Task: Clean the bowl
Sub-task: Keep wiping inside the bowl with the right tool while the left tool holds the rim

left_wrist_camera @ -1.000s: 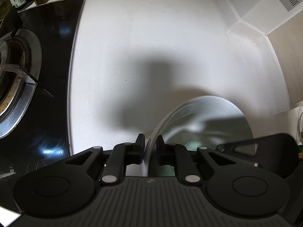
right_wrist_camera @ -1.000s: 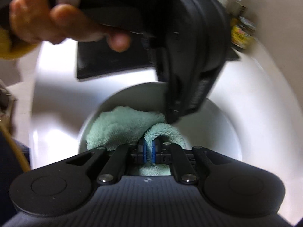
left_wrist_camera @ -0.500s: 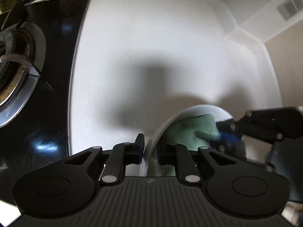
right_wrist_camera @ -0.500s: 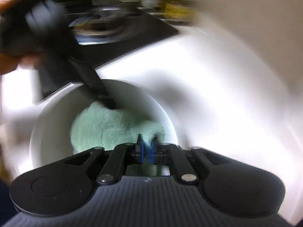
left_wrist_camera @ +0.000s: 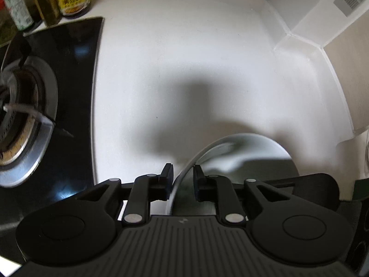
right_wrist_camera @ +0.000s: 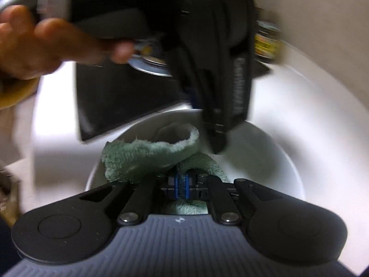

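Right wrist view: right gripper [right_wrist_camera: 181, 185] jaws clamping green cloth [right_wrist_camera: 147, 155] inside white bowl [right_wrist_camera: 265, 152]; left gripper [left_wrist_camera: 183, 180] jaws straddling rim, contact unclear.

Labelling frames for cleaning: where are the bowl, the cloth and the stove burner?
bowl [right_wrist_camera: 272, 161]: right wrist view, bare inner wall.
cloth [right_wrist_camera: 147, 154]: right wrist view, fluffy upper fold.
stove burner [left_wrist_camera: 25, 124]: left wrist view, metal ring.

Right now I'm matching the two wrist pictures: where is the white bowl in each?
Left wrist: the bowl sits lower right, its rim between the left gripper fingers.
Right wrist: bowl at centre, green cloth inside, pinched by the right gripper.
Shared landmark: the black stove.
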A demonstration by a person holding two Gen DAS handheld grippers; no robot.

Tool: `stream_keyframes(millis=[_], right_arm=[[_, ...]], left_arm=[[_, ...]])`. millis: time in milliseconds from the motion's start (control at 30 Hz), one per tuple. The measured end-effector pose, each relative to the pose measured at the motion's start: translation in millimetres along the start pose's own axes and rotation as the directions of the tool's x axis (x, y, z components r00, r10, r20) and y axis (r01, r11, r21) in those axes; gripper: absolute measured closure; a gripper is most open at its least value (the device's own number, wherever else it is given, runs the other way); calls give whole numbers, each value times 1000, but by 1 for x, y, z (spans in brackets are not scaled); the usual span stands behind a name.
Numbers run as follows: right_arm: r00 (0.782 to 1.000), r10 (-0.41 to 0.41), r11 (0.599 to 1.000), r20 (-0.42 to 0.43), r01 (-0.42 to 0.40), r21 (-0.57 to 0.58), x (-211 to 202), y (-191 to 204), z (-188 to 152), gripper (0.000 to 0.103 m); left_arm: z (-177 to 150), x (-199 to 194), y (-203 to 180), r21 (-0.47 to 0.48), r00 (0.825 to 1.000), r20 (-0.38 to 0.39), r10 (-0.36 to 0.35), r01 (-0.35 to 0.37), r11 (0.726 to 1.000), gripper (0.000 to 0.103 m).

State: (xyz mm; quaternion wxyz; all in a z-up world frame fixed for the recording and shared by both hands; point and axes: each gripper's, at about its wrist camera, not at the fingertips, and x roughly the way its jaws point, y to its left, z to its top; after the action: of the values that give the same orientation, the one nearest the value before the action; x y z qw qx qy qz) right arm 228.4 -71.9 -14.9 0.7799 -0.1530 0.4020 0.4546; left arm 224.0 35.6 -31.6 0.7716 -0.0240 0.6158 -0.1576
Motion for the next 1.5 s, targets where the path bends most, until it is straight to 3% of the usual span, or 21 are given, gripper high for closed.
stream_keyframes(millis=[167,233,333,400,433,467,533,633,700,733,867,967,1033,1100,1167,1233,1300,1400,1433,1500], right_arm=[[987,159,974,2,-157,-166,-14,-6,-13,96],[978,207,955,-14,-206,-215,-7,-17,-14,96],[979,194,944,-57,-202,-260,-39,52,-16,97],[993,59,984,-102,-75,-162,-45,63,-12,97],[992,-44,998,-120,39,-48,-58,63,-17,97],[976,-162,979,-146,177,98,-61,56,-18,97],[947,-275,907,-165,312,282,-63,51,-21,97],[901,-398,755,-173,429,497,-64,59,-28,93],[882,-438,720,-173,460,520,-61,67,-27,94],[884,-441,732,-157,455,506,-59,73,-25,94],[912,-406,850,-67,403,338,-47,95,-19,96],[967,-245,951,68,226,209,-62,99,-30,96],[984,-112,988,137,96,118,-73,99,-39,96],[986,28,999,164,-31,14,-81,100,-45,96],[979,149,986,137,-137,-94,-88,100,-50,96],[976,203,973,80,-193,-125,-96,96,-54,97],[984,176,981,42,-172,-93,-98,93,-54,97],[1000,-22,998,-11,22,61,-92,90,-51,97],[994,-105,987,-38,109,118,-85,90,-50,97],[980,-185,964,-65,194,181,-59,95,-46,97]], left_arm=[[11,8,-8,107,996,-68,-59,66,992,71],[18,10,-17,191,990,-116,-77,98,977,72],[25,12,-26,265,981,-177,-85,130,955,76],[25,12,-24,250,982,-168,-83,124,960,77],[24,11,-22,224,985,-153,-82,115,968,77],[22,10,-20,199,987,-140,-80,108,974,78],[16,7,-15,120,994,-81,-75,85,989,79],[7,4,-10,39,997,-33,-67,68,997,84],[4,4,-5,12,997,-23,-68,68,998,85],[3,4,-3,1,997,-19,-69,69,998,85],[1,2,1,-14,999,-14,-48,48,999,88],[-1,-1,4,-23,999,-12,-32,31,999,88],[-3,-2,7,-30,1000,-10,-21,20,999,86],[-4,-4,9,-36,1000,-8,-9,9,999,84],[-6,-5,9,-38,1000,-5,0,-1,999,84],[-9,-5,8,-31,1000,0,8,-8,999,85],[-12,-6,6,-25,1000,5,15,-15,1000,88],[-18,-7,7,-11,1000,-3,-5,5,1000,93],[-21,-8,9,-8,1000,-9,-22,22,1000,94],[-25,-8,12,-16,998,-20,-51,51,999,96]])
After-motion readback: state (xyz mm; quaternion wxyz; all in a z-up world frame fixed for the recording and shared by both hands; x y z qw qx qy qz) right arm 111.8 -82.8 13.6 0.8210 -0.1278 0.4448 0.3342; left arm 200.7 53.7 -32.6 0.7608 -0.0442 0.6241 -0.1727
